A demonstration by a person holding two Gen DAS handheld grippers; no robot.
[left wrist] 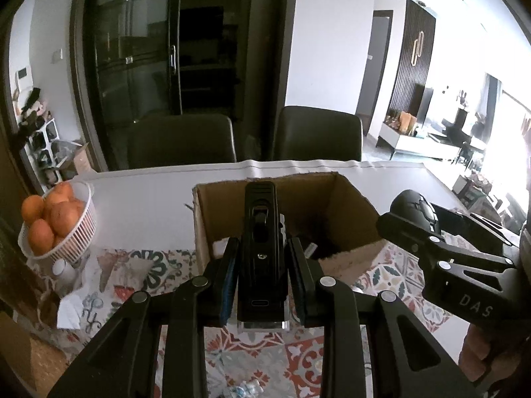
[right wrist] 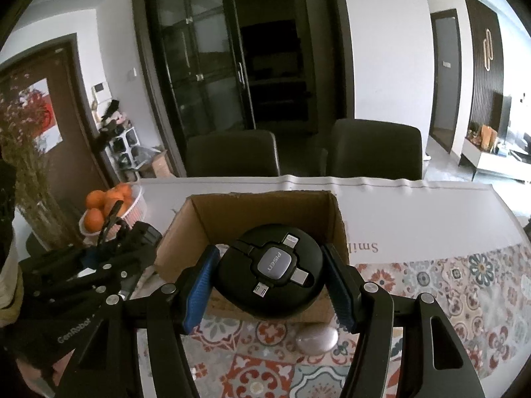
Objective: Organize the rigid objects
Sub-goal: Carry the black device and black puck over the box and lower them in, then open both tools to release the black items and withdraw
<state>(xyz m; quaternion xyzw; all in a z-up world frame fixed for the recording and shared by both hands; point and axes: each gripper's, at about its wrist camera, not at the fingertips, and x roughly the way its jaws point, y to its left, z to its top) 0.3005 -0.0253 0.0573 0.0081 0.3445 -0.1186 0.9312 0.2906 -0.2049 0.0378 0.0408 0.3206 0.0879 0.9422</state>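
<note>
left gripper (left wrist: 262, 258) clamped on black device (left wrist: 261, 232), right gripper (right wrist: 270, 278) clamped on round cable reel (right wrist: 272, 272); cardboard box (right wrist: 262, 205) at 12 o'clock

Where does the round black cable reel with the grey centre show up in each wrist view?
Left wrist view: the round black cable reel sits at the right edge, held in the right gripper, beside the cardboard box.
Right wrist view: the reel is centre frame, clamped between the blue pads, in front of the box.
Shared landmark: the basket of oranges.
</note>
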